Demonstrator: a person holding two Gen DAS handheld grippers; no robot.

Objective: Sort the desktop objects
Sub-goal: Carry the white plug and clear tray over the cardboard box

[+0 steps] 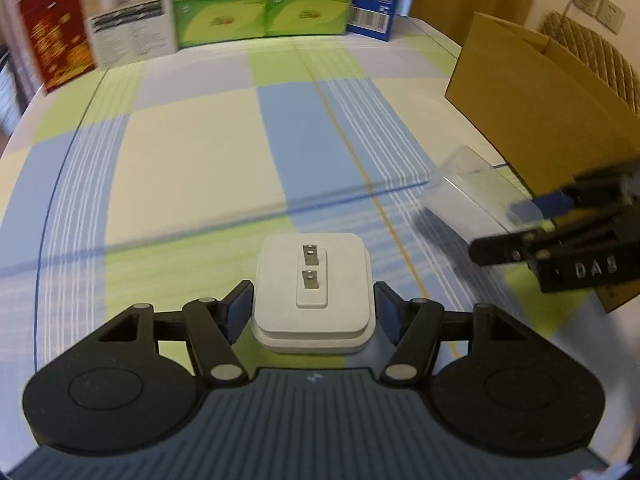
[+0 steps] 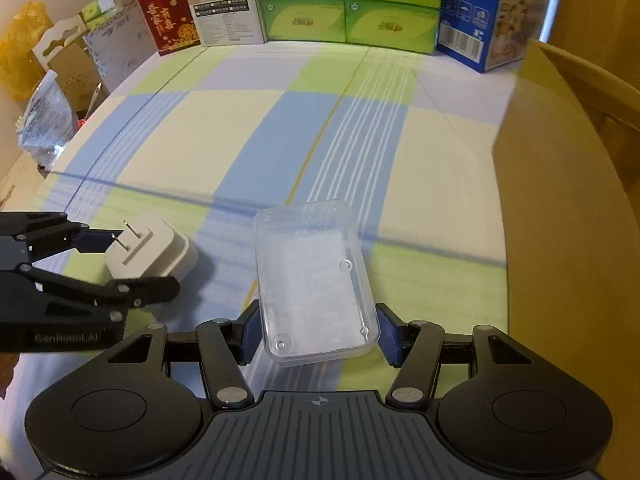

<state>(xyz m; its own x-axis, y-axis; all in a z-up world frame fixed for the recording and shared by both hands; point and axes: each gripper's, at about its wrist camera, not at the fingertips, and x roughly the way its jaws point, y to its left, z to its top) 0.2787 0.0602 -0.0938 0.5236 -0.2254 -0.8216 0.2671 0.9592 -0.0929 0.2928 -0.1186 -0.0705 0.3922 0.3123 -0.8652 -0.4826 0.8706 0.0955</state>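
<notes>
Two hand-held grippers work a checked tablecloth (image 1: 192, 168) at once. The left gripper (image 1: 312, 312), low centre of its wrist view, has its blue pads closed against the sides of a white plug (image 1: 312, 284), an adapter with two metal prongs pointing up and away from the camera. The right gripper (image 2: 318, 336), low centre of its own view, clamps the near end of a clear plastic case (image 2: 314, 280), empty as far as can be seen, with small round feet at its corners. Whether either item is lifted off the cloth cannot be told for certain. A cardboard box (image 2: 560, 220) stands at the right edge of both views, just beside the case, and looks the likely drop point.

To do this step well, keep both grips square and firm: the case is slick and held only at one end, so it may tilt or slip. Carry one item at a time over the box wall, so the grippers do not collide.
</notes>
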